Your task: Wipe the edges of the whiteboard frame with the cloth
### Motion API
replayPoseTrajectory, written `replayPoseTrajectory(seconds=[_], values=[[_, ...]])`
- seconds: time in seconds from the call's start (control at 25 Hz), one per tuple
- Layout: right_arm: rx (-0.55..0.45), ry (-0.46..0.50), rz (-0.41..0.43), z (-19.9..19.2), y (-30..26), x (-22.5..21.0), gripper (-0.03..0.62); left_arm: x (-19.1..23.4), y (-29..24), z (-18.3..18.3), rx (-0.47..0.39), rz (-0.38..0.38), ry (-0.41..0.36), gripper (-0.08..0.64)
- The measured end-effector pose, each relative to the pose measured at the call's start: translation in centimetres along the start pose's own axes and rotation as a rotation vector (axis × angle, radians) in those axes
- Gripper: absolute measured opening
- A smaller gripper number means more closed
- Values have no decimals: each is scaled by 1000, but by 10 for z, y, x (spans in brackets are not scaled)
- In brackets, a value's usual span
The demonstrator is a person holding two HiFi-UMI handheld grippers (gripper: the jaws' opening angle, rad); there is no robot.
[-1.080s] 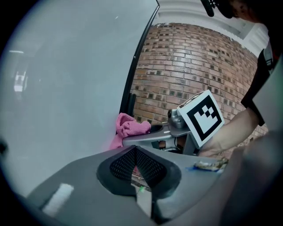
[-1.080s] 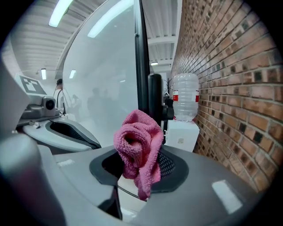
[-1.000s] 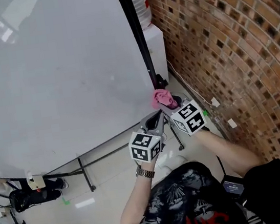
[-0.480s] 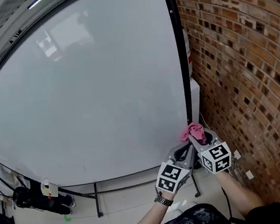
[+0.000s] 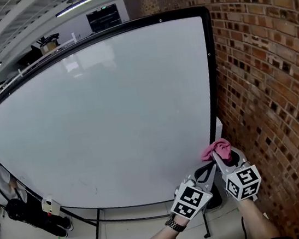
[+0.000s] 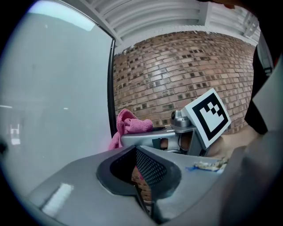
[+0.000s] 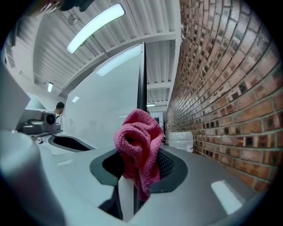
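A large whiteboard (image 5: 110, 116) with a black frame (image 5: 211, 69) stands next to a brick wall. My right gripper (image 5: 218, 155) is shut on a bunched pink cloth (image 5: 216, 148) close to the frame's right edge, low down. From the right gripper view the cloth (image 7: 139, 148) sticks out of the jaws with the black frame edge (image 7: 141, 79) straight behind it. My left gripper (image 5: 207, 170) sits just left of the right one, shut, with nothing in it. In the left gripper view, the cloth (image 6: 130, 126) and the frame edge (image 6: 110, 88) show ahead.
The brick wall (image 5: 264, 72) runs close along the board's right side. A white box (image 5: 216, 129) stands in the gap behind the frame. The board's stand legs (image 5: 98, 228) and dark gear (image 5: 36, 215) lie on the floor at lower left.
The head view has tilted up, so the whole board and its top frame now show. Both grippers kept close together at the frame's lower right, the cloth still held.
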State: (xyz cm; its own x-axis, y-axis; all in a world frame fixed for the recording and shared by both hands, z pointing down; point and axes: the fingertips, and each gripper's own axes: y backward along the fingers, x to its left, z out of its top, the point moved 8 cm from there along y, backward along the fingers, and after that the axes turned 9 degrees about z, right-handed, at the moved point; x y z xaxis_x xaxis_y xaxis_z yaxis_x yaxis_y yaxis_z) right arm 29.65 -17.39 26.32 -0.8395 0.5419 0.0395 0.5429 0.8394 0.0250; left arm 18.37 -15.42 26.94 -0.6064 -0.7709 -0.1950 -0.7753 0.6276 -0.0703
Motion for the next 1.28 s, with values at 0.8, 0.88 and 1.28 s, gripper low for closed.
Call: replayPoseTrajectory(seconds=[0.8, 0.88, 1.28], values=[[-380, 277, 63, 175, 27, 2, 132, 16, 22, 167, -226, -62, -227, 0], [-372, 332, 42, 195, 25, 4, 135, 21, 24, 184, -238, -63, -266, 0], [-338, 507, -18, 285, 9, -9, 137, 62, 33, 248, -241, 23, -382, 0]])
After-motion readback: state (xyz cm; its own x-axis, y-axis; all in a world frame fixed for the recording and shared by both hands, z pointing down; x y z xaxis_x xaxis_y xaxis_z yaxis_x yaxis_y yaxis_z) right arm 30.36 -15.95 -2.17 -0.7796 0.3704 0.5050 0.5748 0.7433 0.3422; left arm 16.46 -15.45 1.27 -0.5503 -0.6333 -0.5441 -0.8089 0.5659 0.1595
